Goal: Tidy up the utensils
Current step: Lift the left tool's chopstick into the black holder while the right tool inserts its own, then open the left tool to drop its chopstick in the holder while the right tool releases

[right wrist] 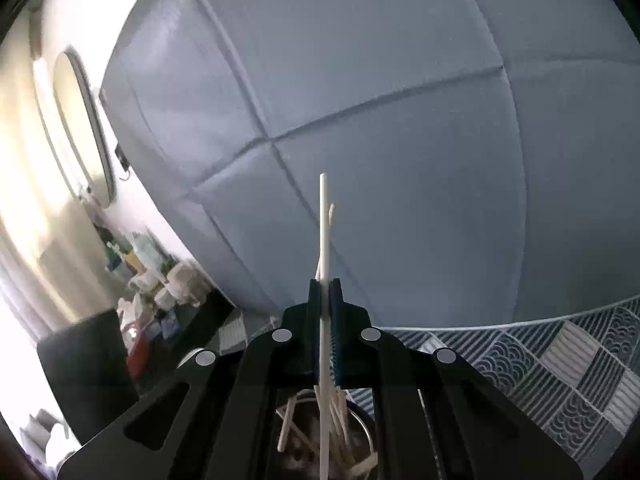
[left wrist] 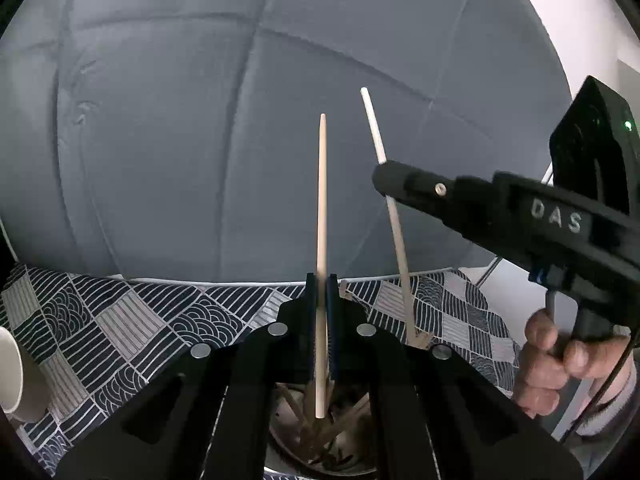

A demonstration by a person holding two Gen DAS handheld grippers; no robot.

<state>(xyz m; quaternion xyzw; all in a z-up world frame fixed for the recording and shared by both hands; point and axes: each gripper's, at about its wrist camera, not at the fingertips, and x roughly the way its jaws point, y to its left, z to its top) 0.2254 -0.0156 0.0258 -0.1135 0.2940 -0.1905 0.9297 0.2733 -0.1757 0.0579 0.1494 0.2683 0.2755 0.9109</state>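
Observation:
My left gripper (left wrist: 321, 282) is shut on a pale wooden chopstick (left wrist: 322, 200) that stands nearly upright, its lower end over a round bowl (left wrist: 362, 470) holding several wooden sticks. To the right, a hand (left wrist: 548, 364) holds my right gripper (left wrist: 383, 179), which is shut on a thin white stick (left wrist: 374, 128) leaning to the left. In the right wrist view the right gripper (right wrist: 325, 285) clamps that white stick (right wrist: 324, 232) upright above a metal container (right wrist: 366, 428) with several white sticks in it.
A patterned black-and-white cloth (left wrist: 120, 320) covers the table, also seen as the cloth (right wrist: 560, 360). A grey quilted panel (left wrist: 240, 120) rises behind it. A pale cup (left wrist: 12, 376) sits at the left edge. Bottles and jars (right wrist: 160, 280) crowd a shelf beside an oval mirror (right wrist: 80, 120).

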